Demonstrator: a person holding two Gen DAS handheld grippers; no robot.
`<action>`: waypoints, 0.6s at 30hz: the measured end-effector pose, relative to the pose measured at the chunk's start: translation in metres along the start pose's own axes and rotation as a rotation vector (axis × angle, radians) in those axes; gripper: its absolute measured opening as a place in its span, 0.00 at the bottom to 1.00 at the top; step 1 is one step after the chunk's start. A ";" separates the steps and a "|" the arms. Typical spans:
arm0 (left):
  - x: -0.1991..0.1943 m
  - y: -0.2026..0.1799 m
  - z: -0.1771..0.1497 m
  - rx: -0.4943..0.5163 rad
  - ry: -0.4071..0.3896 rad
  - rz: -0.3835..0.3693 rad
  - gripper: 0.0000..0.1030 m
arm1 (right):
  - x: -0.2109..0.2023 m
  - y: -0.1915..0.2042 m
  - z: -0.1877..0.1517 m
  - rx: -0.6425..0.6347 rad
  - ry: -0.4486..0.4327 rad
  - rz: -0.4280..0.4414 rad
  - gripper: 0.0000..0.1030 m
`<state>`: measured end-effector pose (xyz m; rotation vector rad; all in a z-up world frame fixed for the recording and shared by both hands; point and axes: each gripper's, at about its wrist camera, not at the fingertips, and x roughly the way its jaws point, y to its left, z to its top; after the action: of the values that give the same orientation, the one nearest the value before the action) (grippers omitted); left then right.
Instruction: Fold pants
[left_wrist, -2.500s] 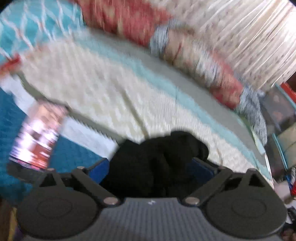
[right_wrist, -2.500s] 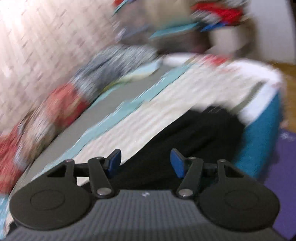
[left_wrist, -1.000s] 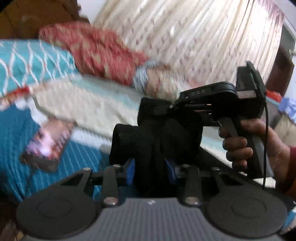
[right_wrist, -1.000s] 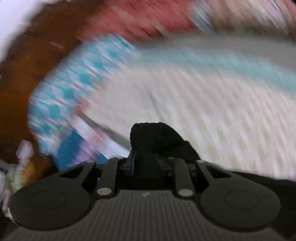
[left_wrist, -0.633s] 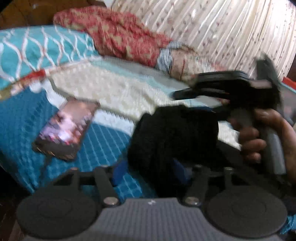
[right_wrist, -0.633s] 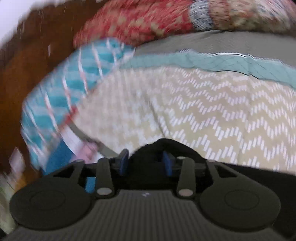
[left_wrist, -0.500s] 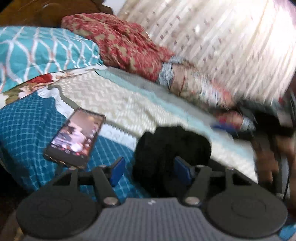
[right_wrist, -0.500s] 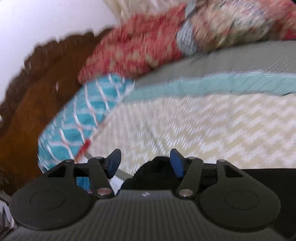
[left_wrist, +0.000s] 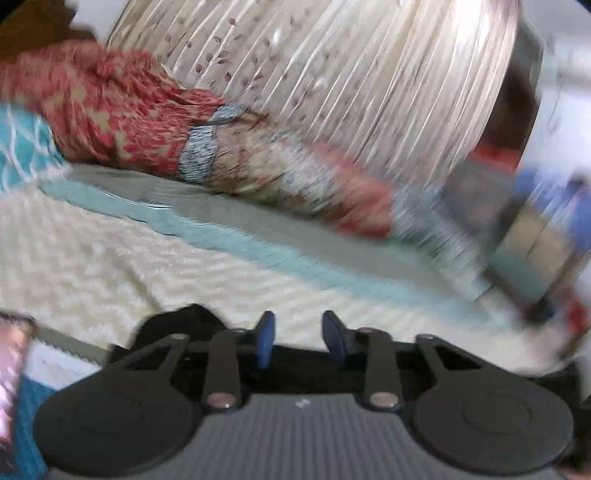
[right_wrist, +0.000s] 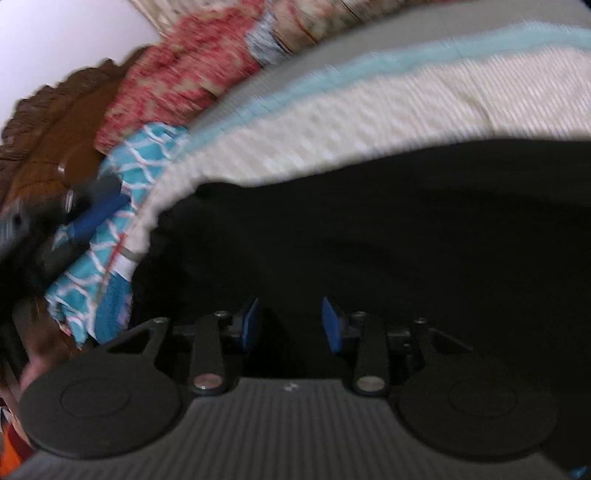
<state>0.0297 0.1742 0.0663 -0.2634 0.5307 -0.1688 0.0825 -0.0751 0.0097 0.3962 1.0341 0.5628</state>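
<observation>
Both views are smeared by motion, so fine detail is lost. One pair of black fabric pants (right_wrist: 369, 229) lies spread on the bed, on its cream zigzag-patterned bedspread (left_wrist: 92, 266). In the right wrist view the pants fill the middle and right of the picture and run off the right edge; their near part is hidden under the tool body. In the left wrist view only a dark hump of the pants (left_wrist: 184, 317) shows, behind the tool's left linkage, the rest covered by the tool.

The left tool (left_wrist: 297, 338) has its two blue pads spread with a clear gap and is closing; only bedspread shows through the gap, no cloth between the pads. The right tool (right_wrist: 290, 323) hangs over the pants, its two blue pads apart and closing, with no fold of the fabric visibly pinched; black on black makes the contact hard to read.

Beyond the pants, at the far side of the bed, lies one long red-and-beige patterned bolster (left_wrist: 122, 110) below a pale pleated curtain (left_wrist: 351, 74). One teal pillow with white lattice lines (right_wrist: 110, 236) sits left of the pants. A blurred dark shape with blue on it, left of the pants, cannot be identified. A pinkish object is cut off by the left wrist view's left edge.
</observation>
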 end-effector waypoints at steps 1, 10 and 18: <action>0.018 0.004 -0.005 0.031 0.065 0.138 0.16 | 0.004 -0.005 -0.005 -0.007 0.017 -0.047 0.37; 0.025 0.037 -0.029 -0.054 0.196 0.281 0.06 | -0.033 -0.044 0.006 0.143 -0.075 0.017 0.46; -0.026 -0.013 0.003 -0.150 0.044 0.247 0.32 | -0.149 -0.116 0.000 0.260 -0.397 -0.123 0.51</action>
<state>0.0075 0.1680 0.0851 -0.3378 0.6152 0.1058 0.0527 -0.2579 0.0475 0.6401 0.7416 0.2242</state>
